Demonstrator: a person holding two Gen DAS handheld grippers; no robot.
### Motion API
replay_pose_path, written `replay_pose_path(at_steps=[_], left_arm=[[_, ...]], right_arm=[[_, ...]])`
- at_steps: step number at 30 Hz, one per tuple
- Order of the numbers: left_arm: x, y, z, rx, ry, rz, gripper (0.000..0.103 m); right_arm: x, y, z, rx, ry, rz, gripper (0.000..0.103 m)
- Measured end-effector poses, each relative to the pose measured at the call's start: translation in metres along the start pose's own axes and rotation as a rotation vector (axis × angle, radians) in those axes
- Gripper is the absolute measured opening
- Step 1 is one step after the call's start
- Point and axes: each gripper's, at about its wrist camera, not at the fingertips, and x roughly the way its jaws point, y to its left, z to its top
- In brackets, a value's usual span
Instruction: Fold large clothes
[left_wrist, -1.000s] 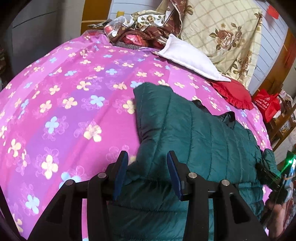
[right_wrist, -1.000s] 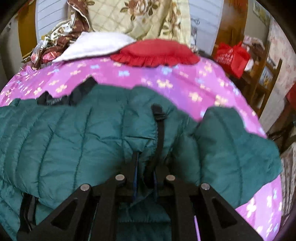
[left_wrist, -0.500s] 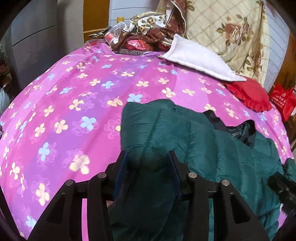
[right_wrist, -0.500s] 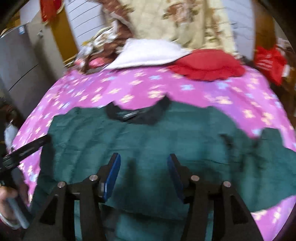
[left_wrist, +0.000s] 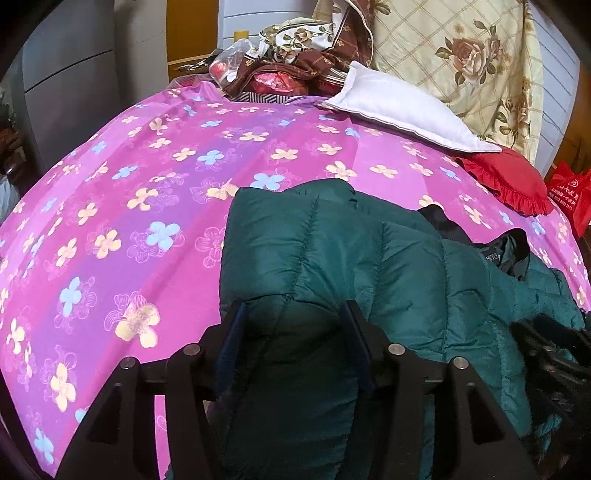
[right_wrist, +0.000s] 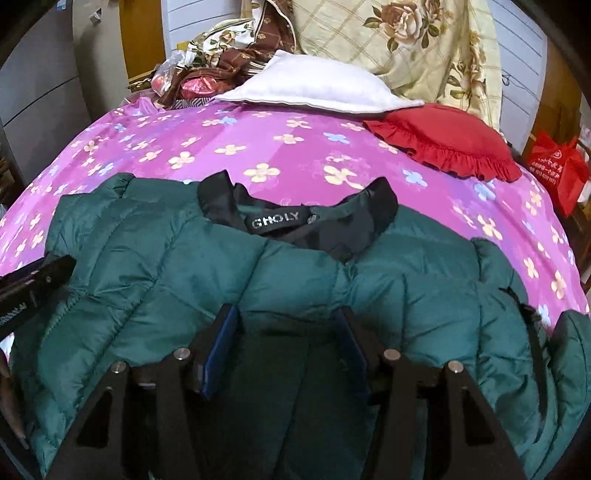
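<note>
Bed (right_wrist: 295, 147) under pink-purple sheet with yellow and blue flowers. Green quilted jacket (right_wrist: 221, 280) lies flat on near part, black collar (right_wrist: 303, 221) toward far end, label reading GHOLY. White pillow (right_wrist: 314, 88) at head, flat on sheet. Red frilled cushion (right_wrist: 443, 140) just beside pillow, to its right, touching it. Heap of brown floral cloth (right_wrist: 229, 55) at far left corner, behind pillow. Cream rose-print cloth (right_wrist: 399, 40) stands behind head end.
</note>
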Motion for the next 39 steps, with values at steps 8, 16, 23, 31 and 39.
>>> replay_pose_path(at_steps=[8, 16, 23, 31, 39], left_arm=[[0.000, 0.000, -0.001, -0.004, -0.008, -0.003, 0.039], [0.005, -0.003, -0.006, -0.003, -0.024, 0.015, 0.052], [0.000, 0.005, -0.006, -0.048, -0.008, 0.002, 0.058], [-0.049, -0.005, -0.012, -0.030, -0.098, -0.052, 0.058], [-0.043, -0.042, -0.021, 0.060, -0.040, -0.103, 0.058]], right_arm=[[-0.061, -0.053, -0.024, 0.118, -0.061, 0.031, 0.058], [-0.026, -0.098, -0.044, 0.163, 0.022, -0.031, 0.058], [-0.025, -0.091, -0.036, 0.116, 0.038, -0.081, 0.058], [-0.078, -0.089, -0.049, 0.139, -0.029, -0.014, 0.059], [-0.049, -0.090, -0.061, 0.169, 0.045, -0.023, 0.060]])
